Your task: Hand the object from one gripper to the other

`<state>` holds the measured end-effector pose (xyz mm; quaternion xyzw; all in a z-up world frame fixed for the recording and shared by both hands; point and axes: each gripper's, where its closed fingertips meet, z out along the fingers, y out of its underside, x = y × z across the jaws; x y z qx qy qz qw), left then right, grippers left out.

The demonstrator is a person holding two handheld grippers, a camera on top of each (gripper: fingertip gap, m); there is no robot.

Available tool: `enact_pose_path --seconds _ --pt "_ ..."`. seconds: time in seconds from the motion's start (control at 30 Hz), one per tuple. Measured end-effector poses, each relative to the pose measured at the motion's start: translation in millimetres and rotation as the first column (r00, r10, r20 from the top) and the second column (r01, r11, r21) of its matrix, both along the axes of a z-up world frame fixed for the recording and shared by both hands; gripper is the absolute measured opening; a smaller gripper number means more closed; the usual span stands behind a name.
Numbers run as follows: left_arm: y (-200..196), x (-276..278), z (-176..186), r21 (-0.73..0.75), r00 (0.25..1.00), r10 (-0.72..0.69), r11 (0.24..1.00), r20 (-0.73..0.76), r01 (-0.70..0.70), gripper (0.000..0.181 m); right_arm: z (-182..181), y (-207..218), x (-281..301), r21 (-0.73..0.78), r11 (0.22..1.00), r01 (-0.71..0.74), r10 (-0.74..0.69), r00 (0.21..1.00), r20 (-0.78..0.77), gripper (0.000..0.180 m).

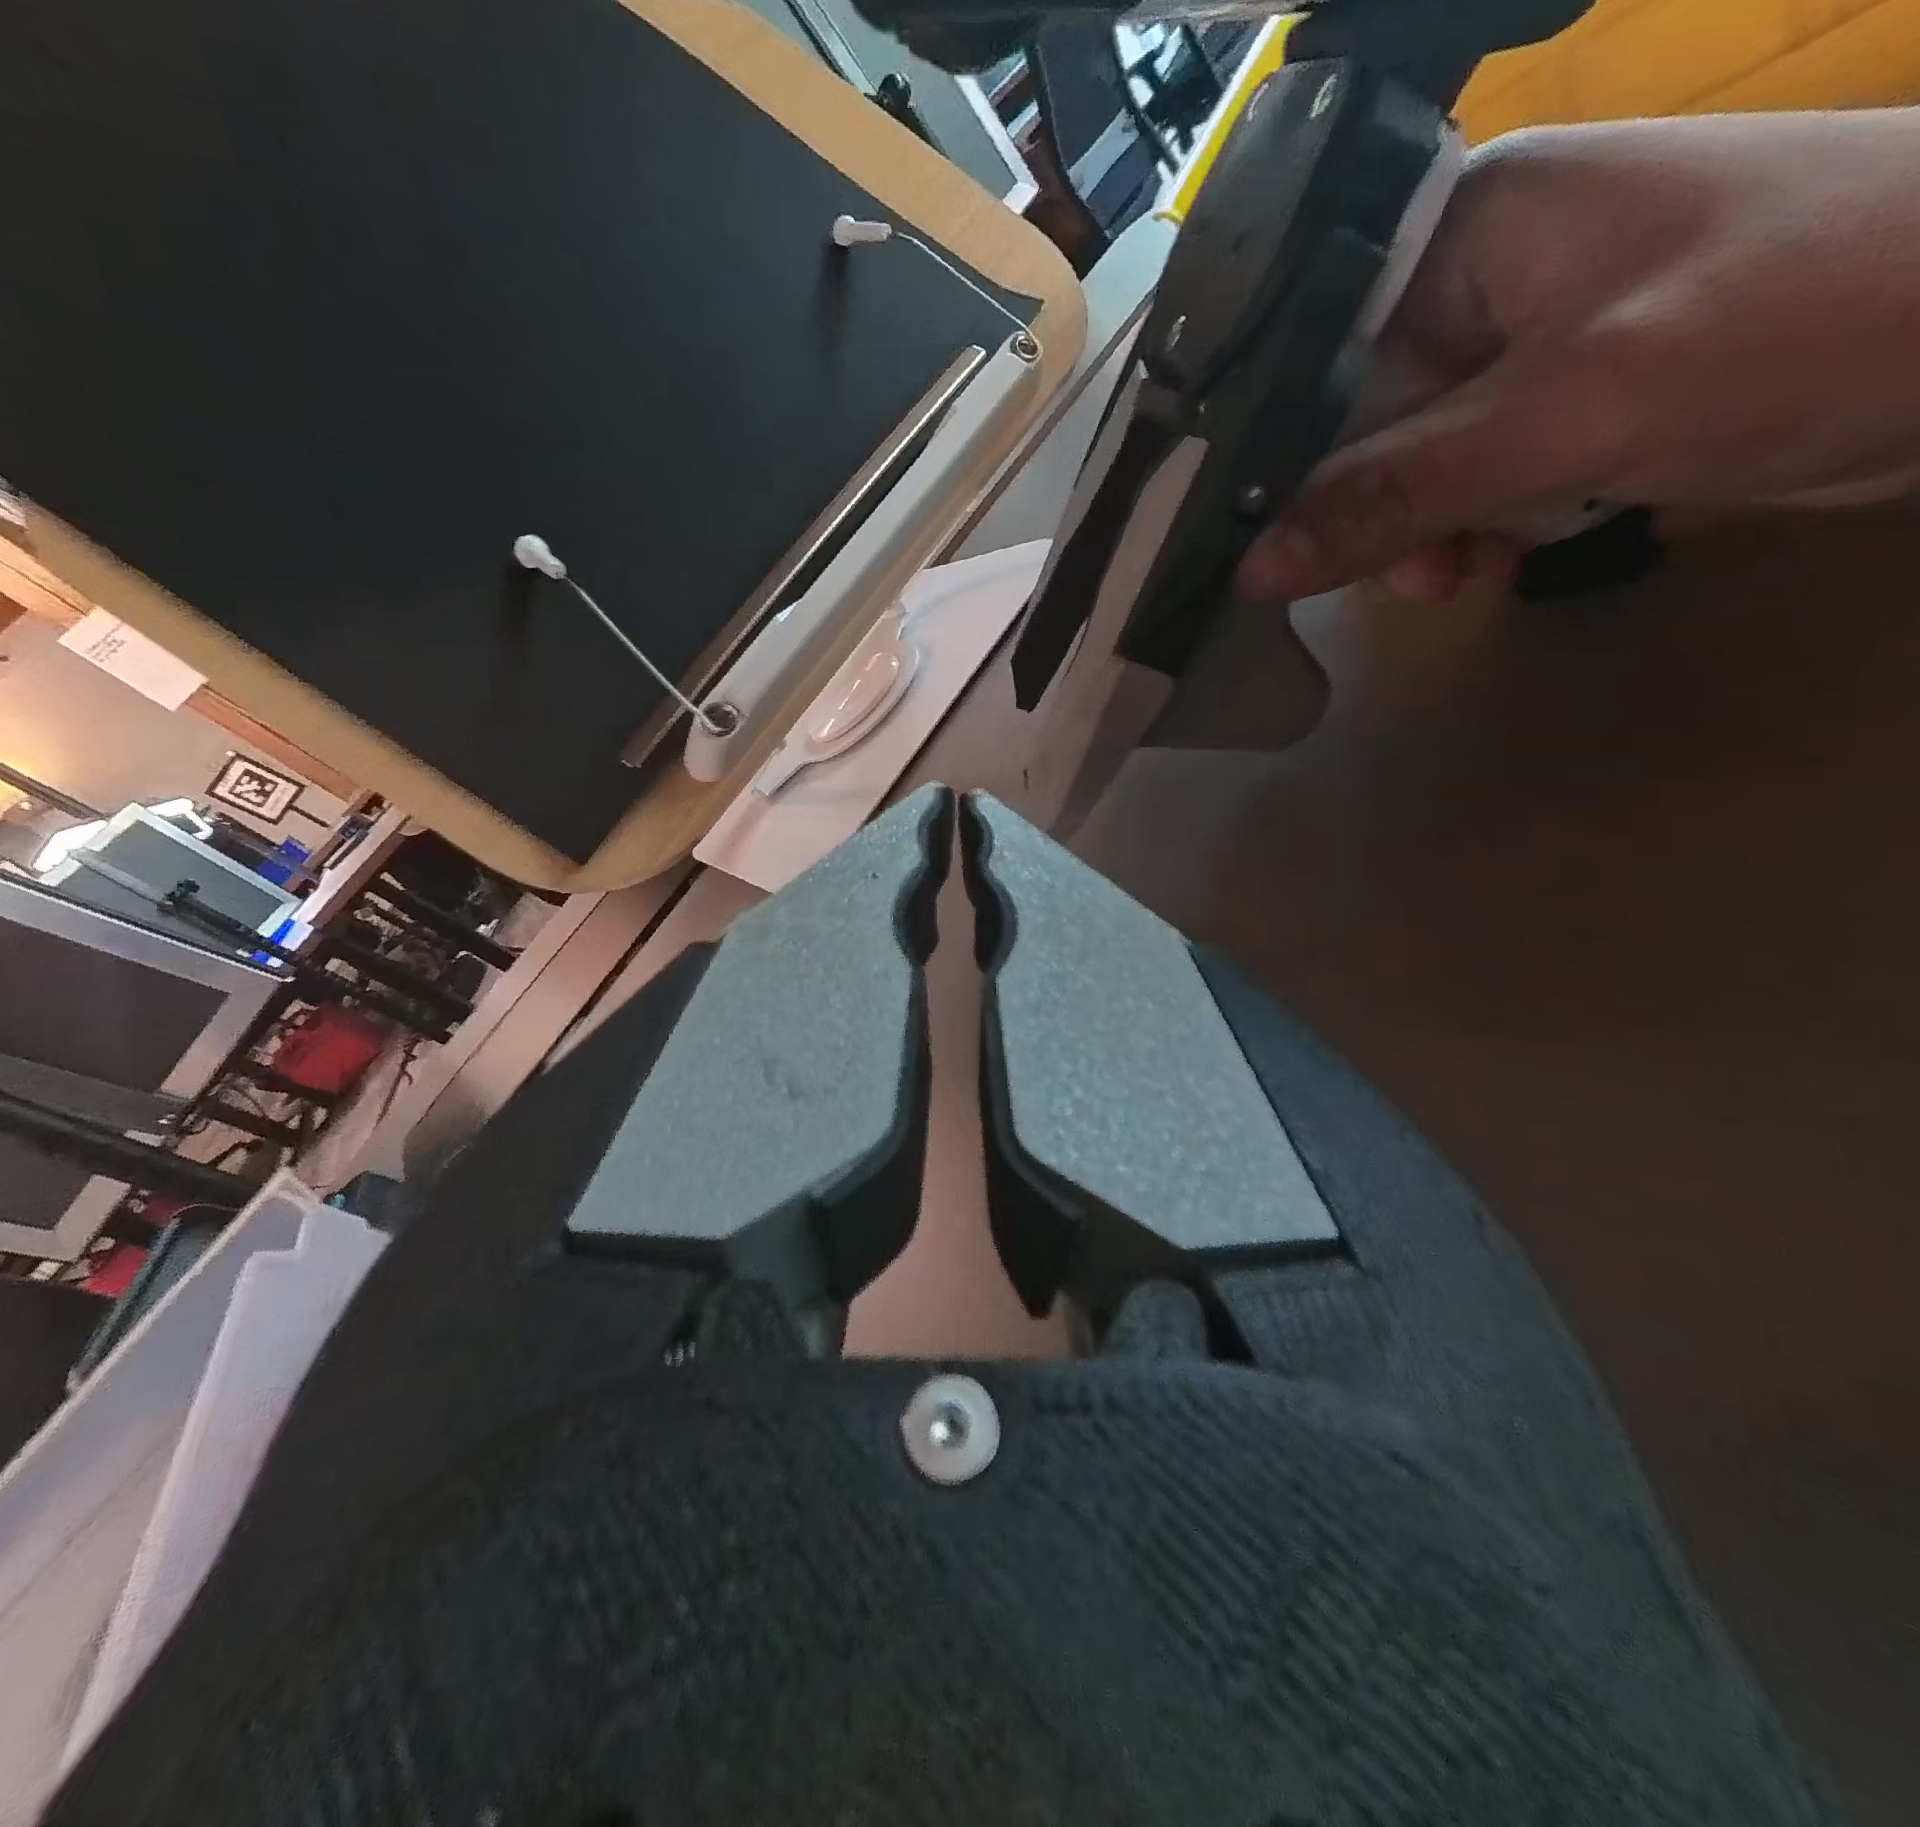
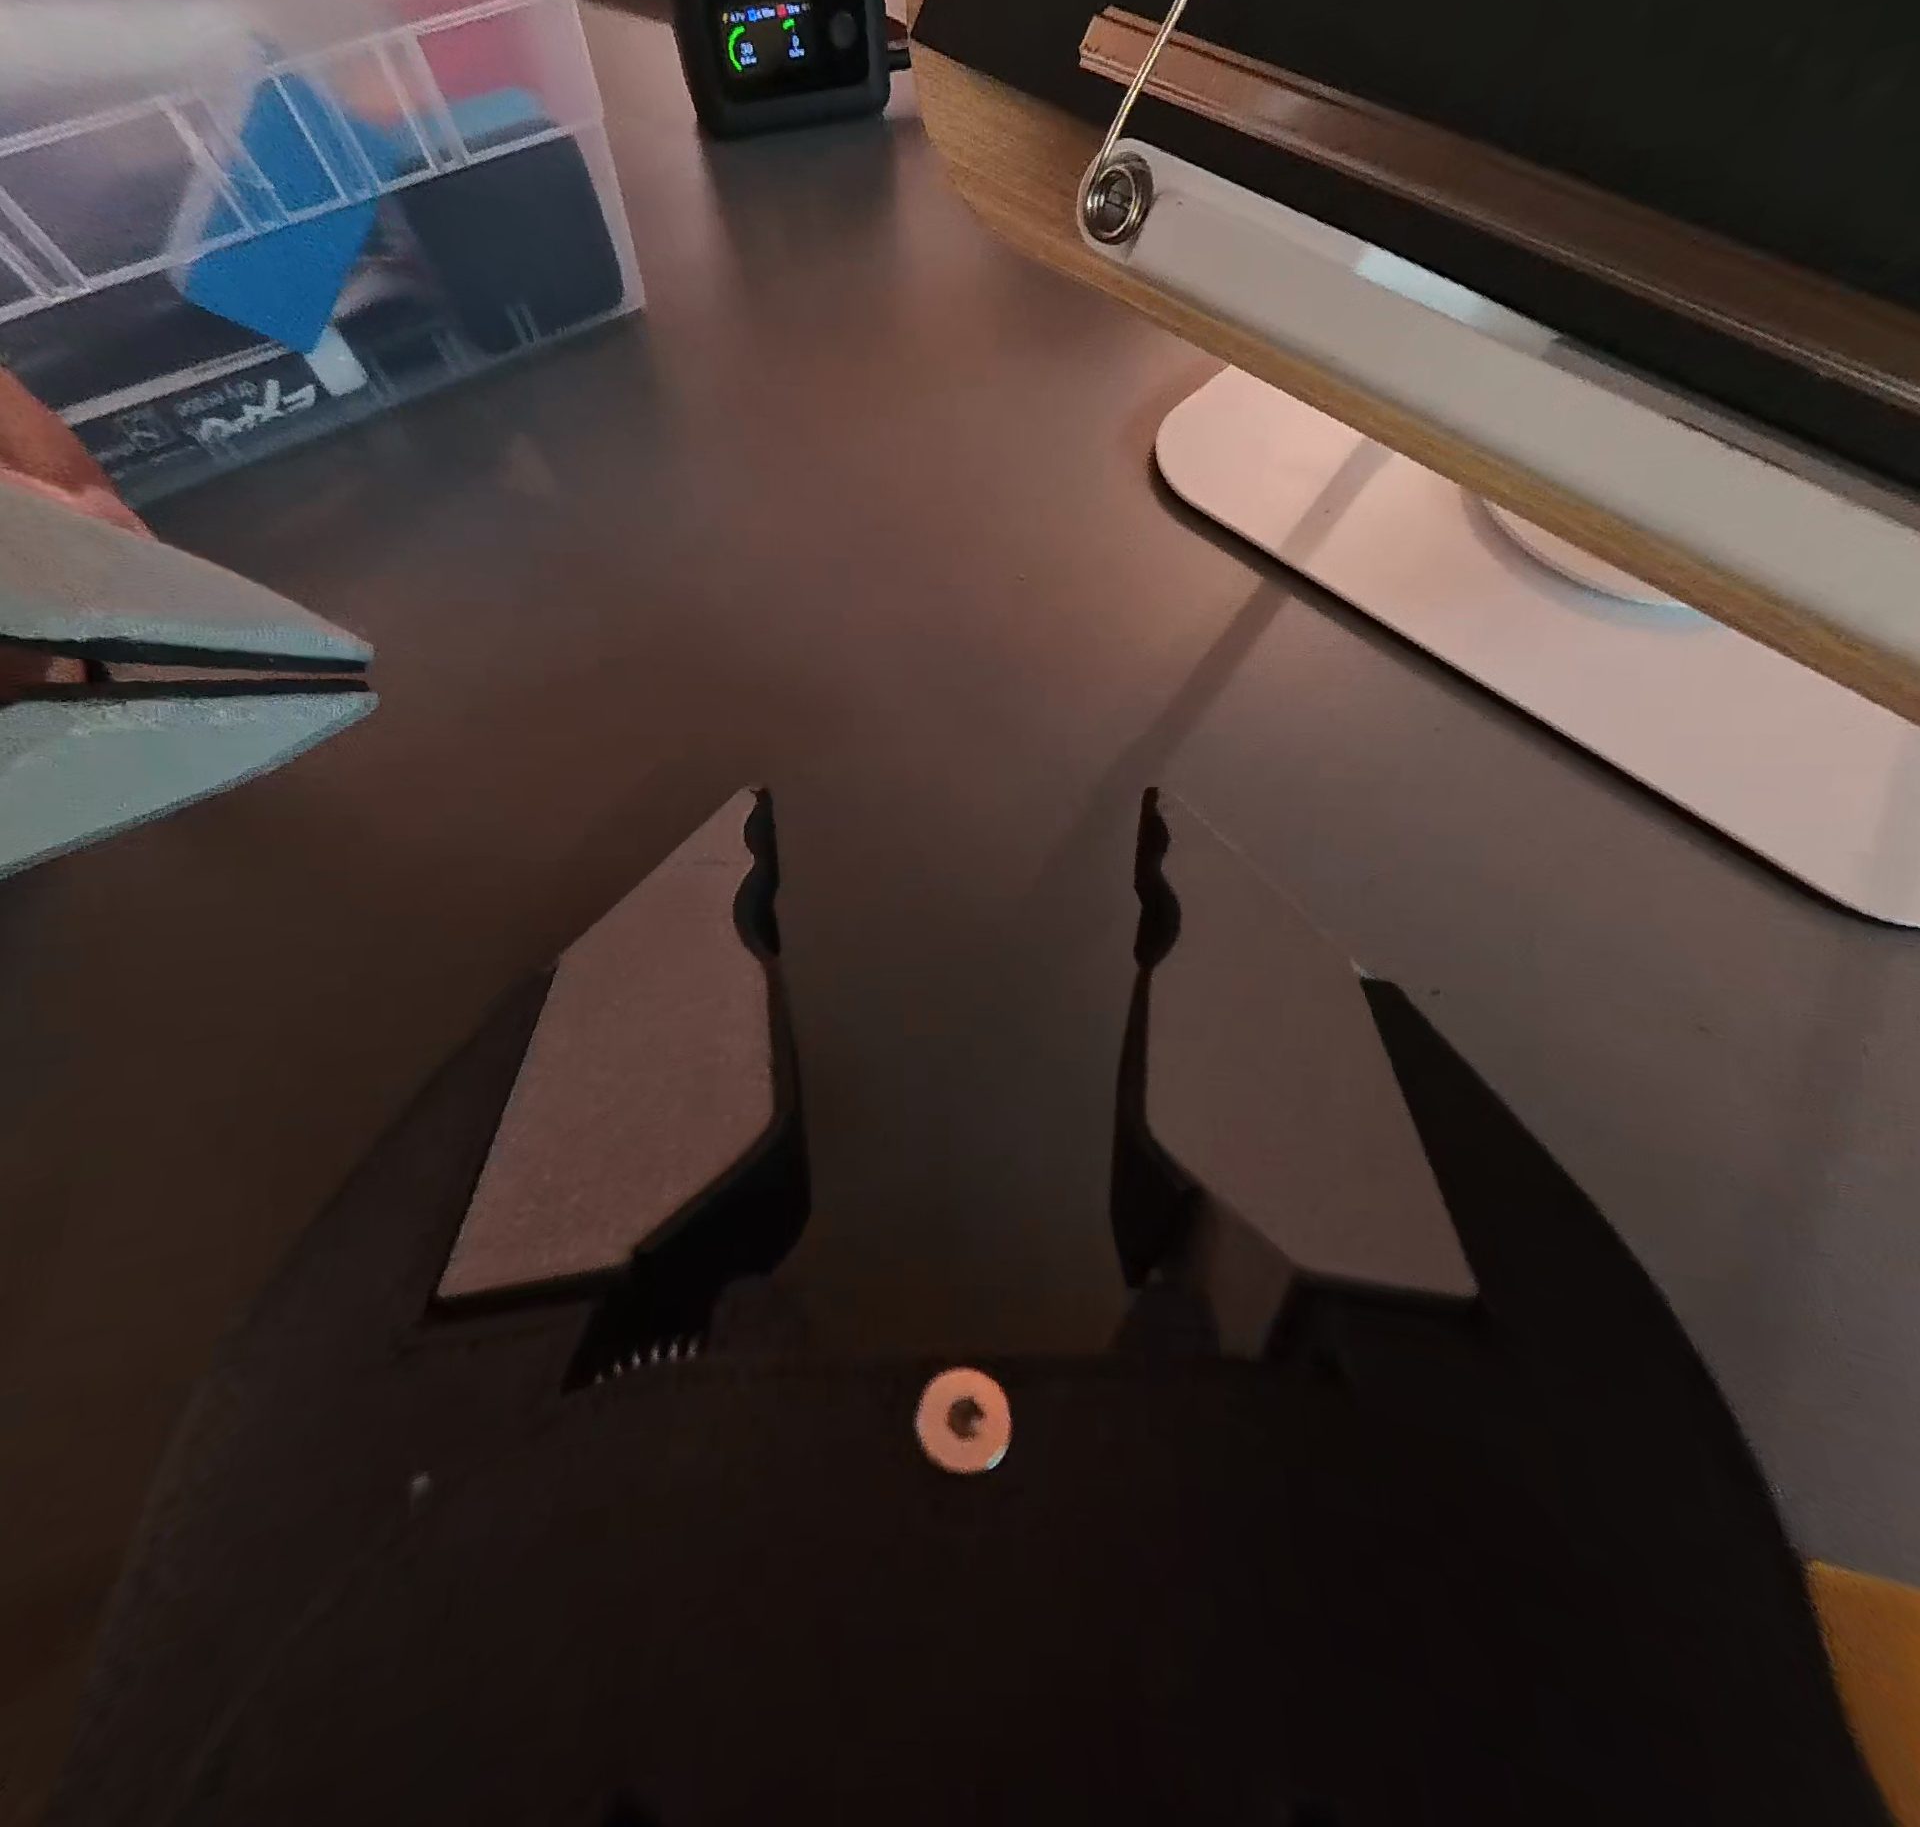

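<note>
My left gripper [image 1: 958, 813] fills the lower left wrist view with its dark fingers shut tip to tip, and I see nothing between them. It also shows at the left edge of the right wrist view [image 2: 364, 673], shut, over the dark table [image 2: 831, 530]. My right gripper [image 2: 956, 806] is open and empty, its fingers wide apart low above the table. In the left wrist view the right gripper [image 1: 1091, 671] is at the upper right, held by a hand [image 1: 1558, 375]. No object for handing over is visible in either view.
A black board with a wooden rim [image 1: 416, 323] leans on a white stand [image 2: 1455, 634] to the right of my right gripper. A clear plastic organiser box [image 2: 312, 167] with blue parts and a small black device with a lit screen [image 2: 779, 42] stand at the back.
</note>
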<state>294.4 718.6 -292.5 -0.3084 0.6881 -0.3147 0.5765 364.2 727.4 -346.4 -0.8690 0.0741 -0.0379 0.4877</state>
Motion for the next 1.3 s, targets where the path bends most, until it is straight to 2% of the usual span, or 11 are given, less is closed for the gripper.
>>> enact_pose_path --seconds 0.03,0.33,0.6,0.67,0.77,0.87,0.97,1.1,1.13,1.2,1.3 --pt "-1 0 -1 -0.018 1.0 -0.003 1.0 -0.001 0.003 0.0 1 0 0 0.005 1.0 -0.001 0.001 1.0 -0.003 0.066" --pt "-4 -1 -6 -0.096 0.999 -0.02 0.995 -0.025 0.017 0.0 0 0 -7 0.001 0.999 -0.042 0.042 0.999 -0.027 0.063" --pt "-16 -2 -21 -0.032 0.993 -0.043 0.999 -0.106 0.04 0.0 -4 0 -16 -0.018 0.996 -0.089 0.088 0.995 -0.04 0.059" --pt "-28 -6 -24 -0.097 0.984 -0.075 0.993 -0.159 0.06 0.003 -6 1 -17 -0.033 0.995 -0.097 0.095 0.994 -0.06 0.058" --pt "-45 -15 -18 -0.287 0.973 -0.123 0.956 -0.194 0.064 0.022 -7 1 -17 -0.03 0.994 -0.101 0.098 0.992 -0.08 0.056" --pt "-47 -29 9 -0.382 0.974 -0.117 0.923 -0.195 0.034 0.035 -5 1 -17 -0.016 0.995 -0.103 0.101 0.99 -0.093 0.054" --pt "-12 -41 69 -0.453 0.993 -0.032 0.891 -0.117 -0.025 0.031 -4 3 -18 -0.007 0.994 -0.11 0.108 0.989 -0.099 0.05" --pt "109 -42 119 -0.398 0.95 0.283 0.863 -0.129 -0.311 0.016 13 8 -16 0.098 0.992 -0.074 0.081 0.994 -0.068 0.043" --pt "142 -40 116 -0.382 0.922 0.35 0.839 -0.168 -0.388 0.012 17 9 -17 0.122 0.99 -0.077 0.086 0.994 -0.068 0.044" --pt "198 -35 87 -0.365 0.85 0.413 0.775 -0.325 -0.516 0.027 17 10 -21 0.127 0.988 -0.093 0.102 0.992 -0.069 0.044" --pt "253 -32 33 -0.365 0.739 0.437 0.668 -0.513 -0.649 0.035 17 12 -24 0.119 0.987 -0.109 0.114 0.993 -0.042 0.044"
